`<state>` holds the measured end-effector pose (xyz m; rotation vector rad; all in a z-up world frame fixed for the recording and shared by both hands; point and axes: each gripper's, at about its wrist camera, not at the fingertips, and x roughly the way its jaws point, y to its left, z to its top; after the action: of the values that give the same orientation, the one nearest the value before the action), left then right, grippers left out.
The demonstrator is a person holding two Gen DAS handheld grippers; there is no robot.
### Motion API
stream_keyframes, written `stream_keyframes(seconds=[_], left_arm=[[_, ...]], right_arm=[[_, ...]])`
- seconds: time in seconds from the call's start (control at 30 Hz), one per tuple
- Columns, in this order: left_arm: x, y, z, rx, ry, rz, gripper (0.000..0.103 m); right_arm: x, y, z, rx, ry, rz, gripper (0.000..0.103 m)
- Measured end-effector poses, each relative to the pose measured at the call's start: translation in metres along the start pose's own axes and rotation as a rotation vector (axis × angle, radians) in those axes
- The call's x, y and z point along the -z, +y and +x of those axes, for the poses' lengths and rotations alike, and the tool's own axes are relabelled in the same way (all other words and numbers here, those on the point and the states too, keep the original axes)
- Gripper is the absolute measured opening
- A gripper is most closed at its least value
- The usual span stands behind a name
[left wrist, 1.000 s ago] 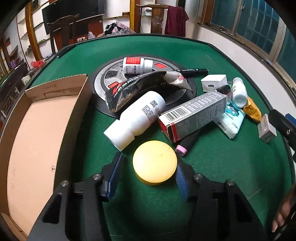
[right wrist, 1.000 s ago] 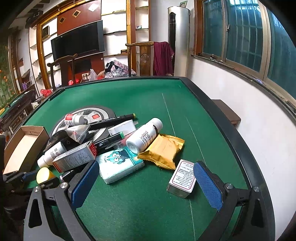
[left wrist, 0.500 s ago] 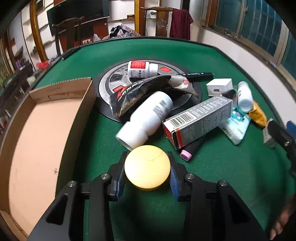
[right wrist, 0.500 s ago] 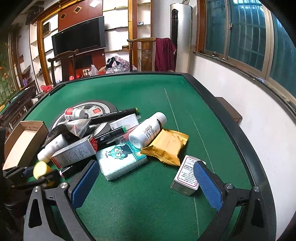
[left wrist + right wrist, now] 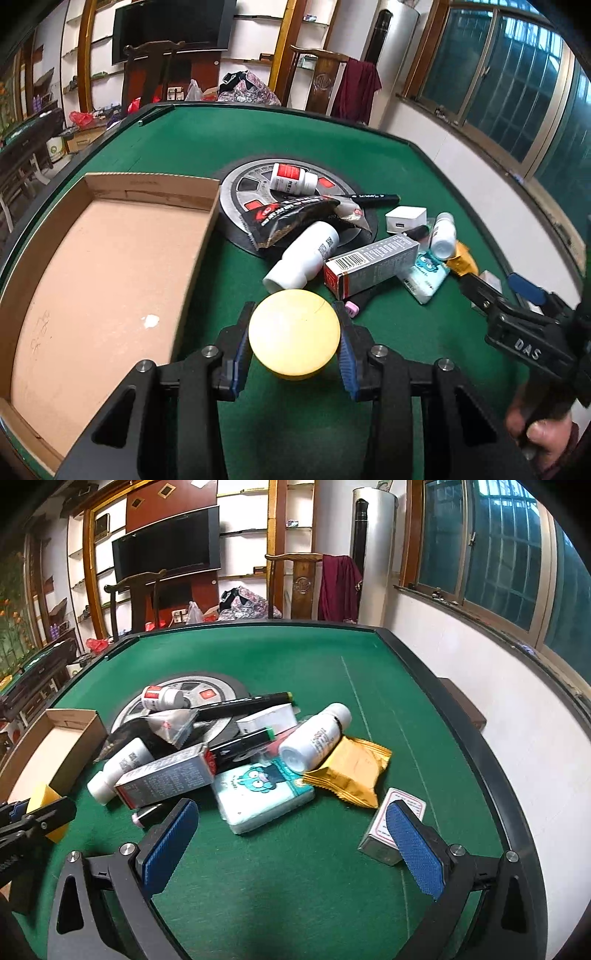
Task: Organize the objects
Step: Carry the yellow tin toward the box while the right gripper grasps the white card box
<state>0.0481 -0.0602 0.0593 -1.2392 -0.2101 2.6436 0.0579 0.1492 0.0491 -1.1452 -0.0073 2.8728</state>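
Note:
My left gripper point(image 5: 293, 336) is shut on a round yellow tin point(image 5: 294, 334) and holds it above the green felt, just right of the open cardboard box point(image 5: 107, 280). The tin also shows at the left edge of the right wrist view point(image 5: 46, 805). My right gripper point(image 5: 291, 845) is wide open and empty, low over the felt, with a small white carton point(image 5: 397, 825) by its right finger. Between the grippers lies a pile: a white bottle point(image 5: 303, 254), a grey carton point(image 5: 371, 264), a black pouch point(image 5: 291, 218), a tissue pack point(image 5: 258, 794) and a yellow packet point(image 5: 351, 771).
A round grey disc point(image 5: 251, 184) in the table's middle carries a small red-labelled bottle point(image 5: 293, 179) and a black marker point(image 5: 373, 197). A white charger point(image 5: 406, 218) and a second white bottle point(image 5: 317, 736) lie to the right. The table's raised rim point(image 5: 461, 738) runs along the right.
My left gripper closed on the yellow tin and lifted it off the felt. The right gripper stayed open and moved slightly forward toward the pile.

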Motion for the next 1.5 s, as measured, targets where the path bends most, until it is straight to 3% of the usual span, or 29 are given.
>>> stream_keyframes(seconds=[0.13, 0.3, 0.43, 0.6, 0.73, 0.87, 0.93, 1.03, 1.07, 1.17, 1.27, 1.4, 1.5], left_arm=[[0.005, 0.017, -0.021, 0.030, -0.020, -0.032, 0.039], [0.009, 0.037, -0.051, 0.049, -0.064, -0.067, 0.039], [0.015, 0.043, -0.071, 0.037, -0.111, -0.053, 0.039], [0.021, 0.049, -0.080, 0.049, -0.134, -0.032, 0.039], [0.023, 0.056, -0.082, 0.073, -0.142, -0.030, 0.039], [0.027, 0.068, -0.086, 0.075, -0.148, -0.040, 0.039], [0.029, 0.075, -0.088, 0.078, -0.147, -0.050, 0.039], [0.030, 0.085, -0.092, 0.075, -0.157, -0.048, 0.039], [0.031, 0.087, -0.092, 0.072, -0.162, -0.044, 0.039], [0.029, 0.093, -0.087, 0.074, -0.157, -0.052, 0.039], [0.028, 0.096, -0.076, 0.092, -0.130, -0.070, 0.039], [0.030, 0.092, -0.071, 0.096, -0.108, -0.071, 0.039], [0.031, 0.091, -0.074, 0.083, -0.112, -0.065, 0.039]], right_arm=[[-0.003, -0.002, -0.003, -0.058, 0.013, 0.021, 0.103], [-0.007, 0.003, 0.003, -0.284, 0.075, 0.101, 0.103], [-0.012, 0.014, 0.011, -0.384, 0.127, 0.147, 0.103], [-0.031, 0.024, 0.013, -0.387, 0.137, 0.144, 0.103], [-0.061, 0.043, 0.028, -0.402, 0.171, 0.059, 0.103], [-0.081, 0.064, 0.053, -0.361, 0.235, 0.013, 0.103], [-0.086, 0.062, 0.056, -0.293, 0.245, 0.015, 0.102], [-0.092, 0.037, 0.054, -0.124, 0.208, 0.026, 0.102], [-0.089, 0.023, 0.054, -0.031, 0.211, 0.020, 0.103], [-0.071, -0.013, 0.059, 0.071, 0.246, 0.079, 0.103], [-0.056, -0.031, 0.069, 0.073, 0.297, 0.145, 0.102], [-0.046, -0.039, 0.080, 0.106, 0.301, 0.188, 0.098], [-0.043, -0.046, 0.082, 0.080, 0.299, 0.238, 0.098]])
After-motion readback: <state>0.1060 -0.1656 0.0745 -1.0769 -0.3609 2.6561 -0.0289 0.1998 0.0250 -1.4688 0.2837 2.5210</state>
